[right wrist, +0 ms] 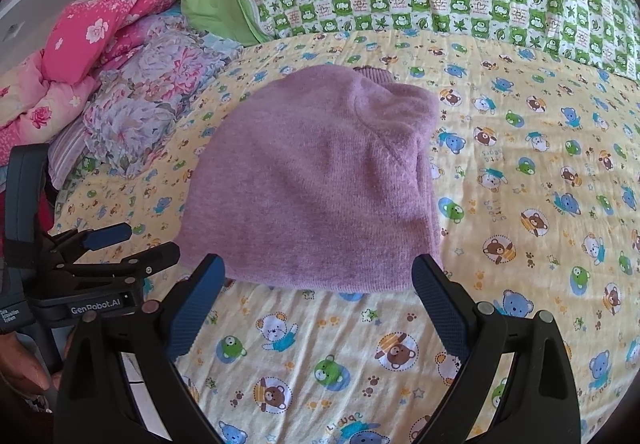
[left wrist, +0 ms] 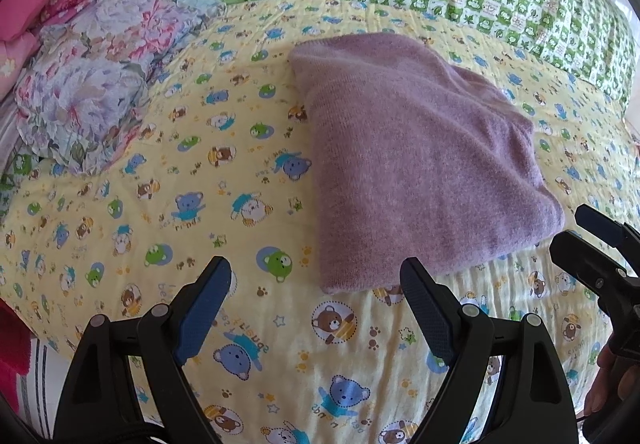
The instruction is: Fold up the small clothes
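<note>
Both tools gape wide and empty, left tool (left wrist: 316,308) and right tool (right wrist: 318,306). The purple sweater (right wrist: 316,183) lies folded on the bed (right wrist: 520,244), at twelve o'clock from the right tool. It looks soft, light and floppy; pinch its near edge.

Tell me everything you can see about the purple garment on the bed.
The purple garment is a soft, fuzzy knit, mauve in colour, folded into a compact, roughly rectangular bundle of several layers. A ribbed edge, perhaps a cuff or collar, peeks out at its far end, and a curved seam crosses its upper right part. It lies flat on the yellow bear-print sheet, with nothing on top of it. Both tongs are open just short of its near edge and do not touch it.
</note>
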`<state>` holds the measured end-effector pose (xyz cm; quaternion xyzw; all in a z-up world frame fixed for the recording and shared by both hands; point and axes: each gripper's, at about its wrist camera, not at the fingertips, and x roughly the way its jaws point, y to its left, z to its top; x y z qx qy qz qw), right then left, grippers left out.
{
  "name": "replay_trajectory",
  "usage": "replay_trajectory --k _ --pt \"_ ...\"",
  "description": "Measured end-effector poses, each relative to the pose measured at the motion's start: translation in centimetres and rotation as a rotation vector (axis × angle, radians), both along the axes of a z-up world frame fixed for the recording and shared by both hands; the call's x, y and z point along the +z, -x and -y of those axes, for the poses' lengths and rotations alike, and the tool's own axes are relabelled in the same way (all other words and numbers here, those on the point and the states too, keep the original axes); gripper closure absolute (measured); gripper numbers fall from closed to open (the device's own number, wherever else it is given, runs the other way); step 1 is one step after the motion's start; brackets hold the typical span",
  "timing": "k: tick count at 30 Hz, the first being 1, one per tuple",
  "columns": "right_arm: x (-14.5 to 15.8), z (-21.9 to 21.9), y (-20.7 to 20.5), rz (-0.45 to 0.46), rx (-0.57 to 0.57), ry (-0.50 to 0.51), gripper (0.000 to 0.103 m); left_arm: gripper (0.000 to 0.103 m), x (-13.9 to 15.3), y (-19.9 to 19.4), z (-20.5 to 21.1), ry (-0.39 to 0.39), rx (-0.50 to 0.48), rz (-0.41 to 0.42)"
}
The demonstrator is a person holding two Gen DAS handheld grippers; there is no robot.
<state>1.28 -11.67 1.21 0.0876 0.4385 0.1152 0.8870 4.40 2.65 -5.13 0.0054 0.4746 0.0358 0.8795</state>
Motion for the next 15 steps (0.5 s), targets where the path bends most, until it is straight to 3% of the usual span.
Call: replay_trajectory --k 15 --pt "0.4 1.2 -1.6 0.009 -0.028 -0.008 0.008 0.016 2.3 -2.7 -1.3 0.049 0.049 0.045"
